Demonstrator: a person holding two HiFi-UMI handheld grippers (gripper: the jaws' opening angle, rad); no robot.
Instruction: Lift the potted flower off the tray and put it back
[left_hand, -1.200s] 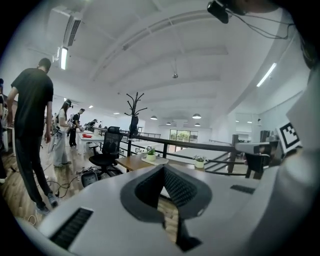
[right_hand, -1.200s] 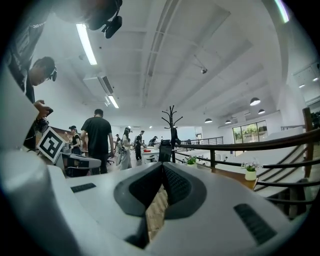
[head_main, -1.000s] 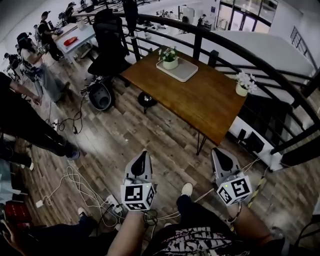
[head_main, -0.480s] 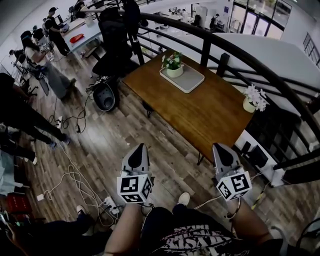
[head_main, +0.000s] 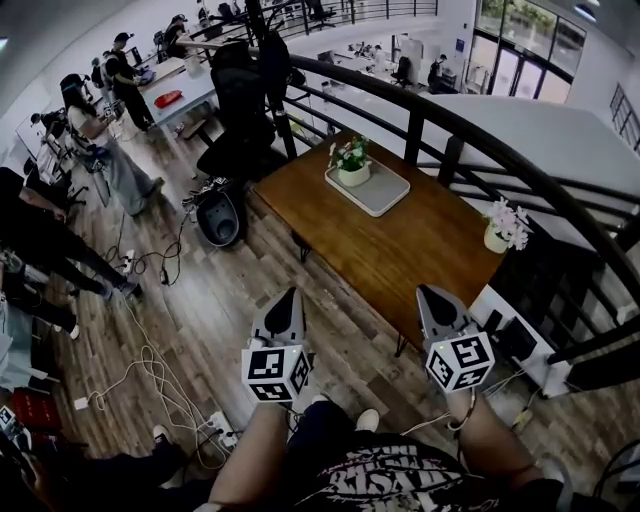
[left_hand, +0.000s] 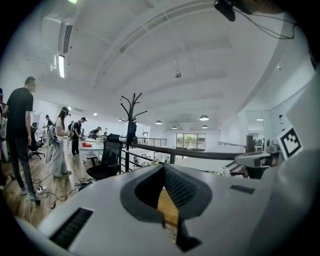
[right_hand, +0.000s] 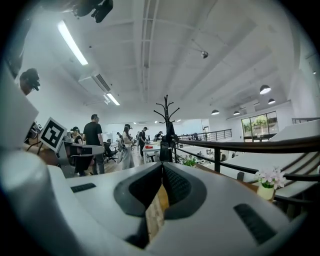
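Note:
The potted flower (head_main: 351, 160), green leaves with pale blooms in a white pot, stands on the far left end of a light grey tray (head_main: 378, 194) on the brown wooden table (head_main: 420, 250). It also shows small in the right gripper view, the potted flower (right_hand: 190, 161) beyond the railing. My left gripper (head_main: 289, 294) is shut and empty, held over the wooden floor short of the table's near edge. My right gripper (head_main: 425, 291) is shut and empty too, its tip over the table's near corner. Both point toward the table, far from the pot.
A second white pot of pale flowers (head_main: 505, 228) stands at the table's right end. A dark curved railing (head_main: 470, 120) runs behind the table. A black office chair (head_main: 240, 110), a round black device (head_main: 222, 215) and cables (head_main: 150, 350) lie left. Several people stand at the far left.
Both grippers have moved forward toward the table with the person's steps. The table, tray and flower now sit nearer and lower in the head view.

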